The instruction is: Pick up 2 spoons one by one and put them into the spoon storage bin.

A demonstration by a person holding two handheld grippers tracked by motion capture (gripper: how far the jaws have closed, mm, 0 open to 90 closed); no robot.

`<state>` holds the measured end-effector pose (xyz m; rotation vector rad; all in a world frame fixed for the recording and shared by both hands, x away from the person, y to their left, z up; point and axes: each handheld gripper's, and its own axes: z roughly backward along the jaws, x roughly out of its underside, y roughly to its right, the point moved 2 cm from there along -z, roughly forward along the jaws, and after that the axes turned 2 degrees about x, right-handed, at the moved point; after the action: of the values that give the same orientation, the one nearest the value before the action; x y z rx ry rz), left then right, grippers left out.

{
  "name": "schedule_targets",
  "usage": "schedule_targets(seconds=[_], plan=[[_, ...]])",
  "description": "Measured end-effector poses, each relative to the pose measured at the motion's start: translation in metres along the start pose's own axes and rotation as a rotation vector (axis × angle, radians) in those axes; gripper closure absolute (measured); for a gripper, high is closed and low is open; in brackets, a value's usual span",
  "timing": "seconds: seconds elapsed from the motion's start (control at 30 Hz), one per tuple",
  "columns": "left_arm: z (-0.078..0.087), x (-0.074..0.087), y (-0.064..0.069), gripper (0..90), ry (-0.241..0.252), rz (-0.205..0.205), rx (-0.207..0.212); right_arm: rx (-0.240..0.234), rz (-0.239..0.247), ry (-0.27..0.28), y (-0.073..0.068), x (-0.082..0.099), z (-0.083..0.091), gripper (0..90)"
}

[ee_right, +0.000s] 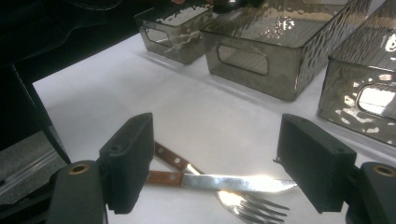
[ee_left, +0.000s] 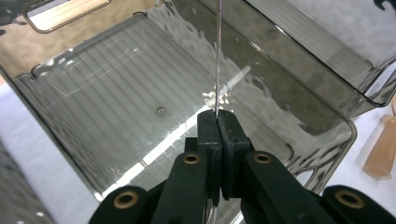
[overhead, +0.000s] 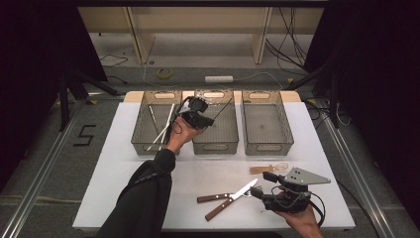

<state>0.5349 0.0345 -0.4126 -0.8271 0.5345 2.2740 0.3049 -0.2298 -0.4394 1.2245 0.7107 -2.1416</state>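
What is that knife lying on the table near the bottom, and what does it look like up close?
The knife is a steak knife with a brown wooden handle set with pale rivets and a shiny metal blade, toothed along one edge. It lies flat on the white table, crossing a fork with a matching handle. In the right gripper view it sits just beyond the open jaws of the right gripper, which do not touch it.

A big black number 5 (overhead: pixel 85 135) is marked on the grey floor (overhead: pixel 49 148), left of the white surface (overhead: pixel 119 163).
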Motion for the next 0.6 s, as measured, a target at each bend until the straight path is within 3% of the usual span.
schedule_targets(seconds=[0.07,0.17,0.3,0.47,0.6], plan=[[-0.002,0.000,0.000,86.2,0.004,0.006,-0.006,0.000,0.000,0.001,0.000,0.000,0.000,28.5],[-0.004,0.002,0.001,69.3,0.001,0.013,0.018,-0.001,-0.001,0.000,0.000,0.000,0.000,28.5],[-0.002,0.006,0.000,54.2,-0.003,0.022,0.031,-0.002,-0.001,0.001,0.001,0.000,0.001,28.5],[0.010,0.015,0.004,40.8,-0.002,0.004,0.058,0.017,0.034,-0.014,0.003,-0.002,0.003,28.5],[0.024,0.025,0.008,34.6,0.007,-0.019,0.063,0.025,0.059,-0.058,0.008,-0.003,0.002,28.4]])
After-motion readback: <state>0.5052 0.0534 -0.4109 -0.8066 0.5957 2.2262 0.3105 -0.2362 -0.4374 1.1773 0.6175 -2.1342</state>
